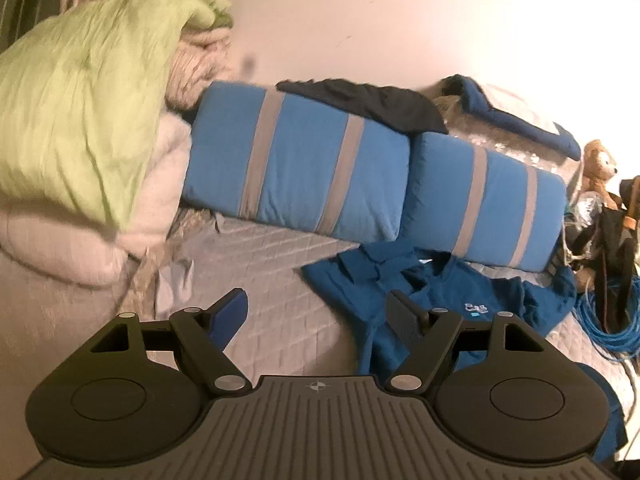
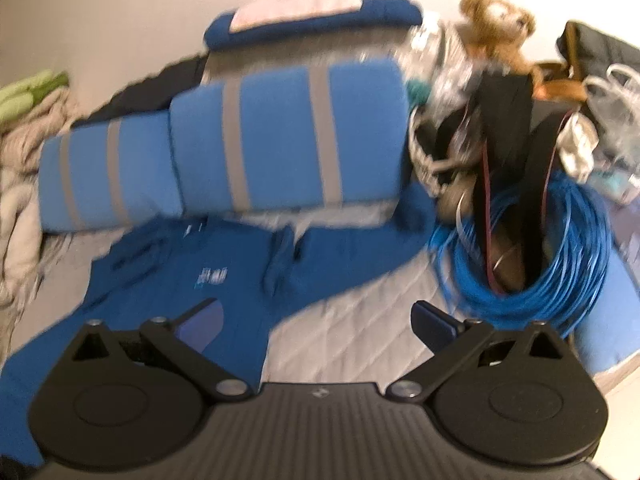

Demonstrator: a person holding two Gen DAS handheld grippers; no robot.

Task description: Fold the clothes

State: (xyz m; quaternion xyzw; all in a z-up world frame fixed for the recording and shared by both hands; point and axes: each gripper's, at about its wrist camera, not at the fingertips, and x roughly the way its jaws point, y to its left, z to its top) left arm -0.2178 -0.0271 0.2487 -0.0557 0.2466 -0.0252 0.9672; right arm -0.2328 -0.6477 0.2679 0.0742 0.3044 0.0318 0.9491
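Left wrist view shows the bed with its quilted grey cover, a heaped green and cream duvet at far left, and two blue striped pillows along the far side. The blue polo shirt lies rumpled on the bed just in front of the pillows, to the right, collar up and logo showing; no fold looks made yet, so the task appears to be at its start, with spreading flat and all folds left to do. The left hand-held gripper hovers released, jaws spread wide, grasping nothing.

The right wrist view, blurred, shows what the first barely catches: a coil of blue cable and a teddy bear at the right. The right hand-held gripper is also released and empty, above the shirt's near edge.
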